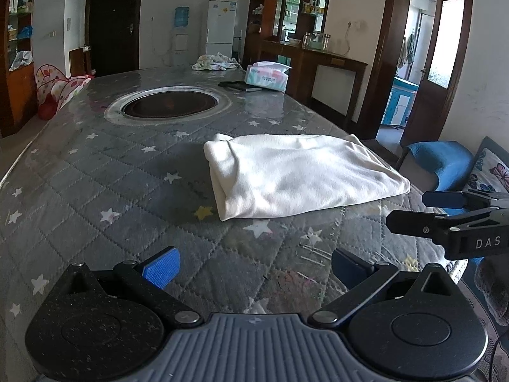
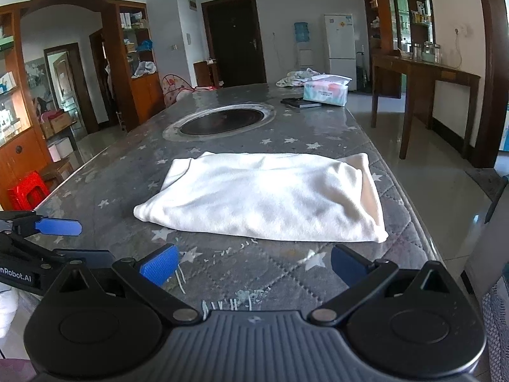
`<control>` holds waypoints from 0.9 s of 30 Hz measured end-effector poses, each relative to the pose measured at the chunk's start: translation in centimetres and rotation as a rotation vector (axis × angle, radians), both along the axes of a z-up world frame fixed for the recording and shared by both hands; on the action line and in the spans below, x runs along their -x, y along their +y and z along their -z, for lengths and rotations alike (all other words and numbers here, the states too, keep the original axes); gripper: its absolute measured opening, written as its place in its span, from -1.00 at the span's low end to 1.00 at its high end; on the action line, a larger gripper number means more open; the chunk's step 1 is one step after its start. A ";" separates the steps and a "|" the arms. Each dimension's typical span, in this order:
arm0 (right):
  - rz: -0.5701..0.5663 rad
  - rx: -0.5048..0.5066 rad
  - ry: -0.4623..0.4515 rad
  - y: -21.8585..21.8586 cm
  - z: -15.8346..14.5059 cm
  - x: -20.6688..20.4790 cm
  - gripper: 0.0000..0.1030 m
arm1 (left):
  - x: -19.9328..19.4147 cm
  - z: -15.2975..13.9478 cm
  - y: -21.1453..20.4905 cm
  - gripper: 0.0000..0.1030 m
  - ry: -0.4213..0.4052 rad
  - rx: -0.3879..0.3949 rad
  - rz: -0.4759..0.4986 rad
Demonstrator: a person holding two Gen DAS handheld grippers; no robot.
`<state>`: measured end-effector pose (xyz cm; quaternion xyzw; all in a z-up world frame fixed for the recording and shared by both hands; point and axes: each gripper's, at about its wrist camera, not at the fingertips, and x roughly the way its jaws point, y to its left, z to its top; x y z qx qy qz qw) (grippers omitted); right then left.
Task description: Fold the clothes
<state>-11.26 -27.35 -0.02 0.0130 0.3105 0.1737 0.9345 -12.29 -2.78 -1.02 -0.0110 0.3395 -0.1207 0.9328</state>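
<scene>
A white garment (image 1: 296, 175) lies folded into a flat rectangle on the grey star-patterned table (image 1: 95, 197); it also shows in the right wrist view (image 2: 270, 197). My left gripper (image 1: 254, 269) is open and empty, held back from the garment's near edge. My right gripper (image 2: 254, 267) is open and empty, also short of the garment's near edge. The right gripper shows at the right edge of the left wrist view (image 1: 445, 216), and the left gripper at the left edge of the right wrist view (image 2: 47, 232).
A round dark recess (image 1: 170, 103) sits in the table beyond the garment. Farther back lie a tissue box (image 1: 267, 76), a dark flat object (image 1: 237, 85) and a crumpled cloth (image 1: 216, 62). A blue chair (image 1: 445, 162) stands right of the table.
</scene>
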 end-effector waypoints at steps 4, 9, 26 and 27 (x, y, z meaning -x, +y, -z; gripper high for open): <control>0.019 0.010 0.008 0.0 0.1 -0.1 1.00 | 0.0 0.0 -0.1 1.00 0.001 -0.009 -0.009; 0.033 0.015 0.017 -0.1 0.3 -0.2 1.00 | 0.0 0.0 -0.1 1.00 0.004 -0.010 -0.017; 0.031 0.040 0.019 0.7 0.4 -0.3 1.00 | -0.1 0.1 -0.1 1.00 0.011 -0.008 -0.035; 0.031 0.040 0.019 0.8 0.4 -0.4 1.00 | -0.1 0.1 -0.1 1.00 0.012 -0.008 -0.036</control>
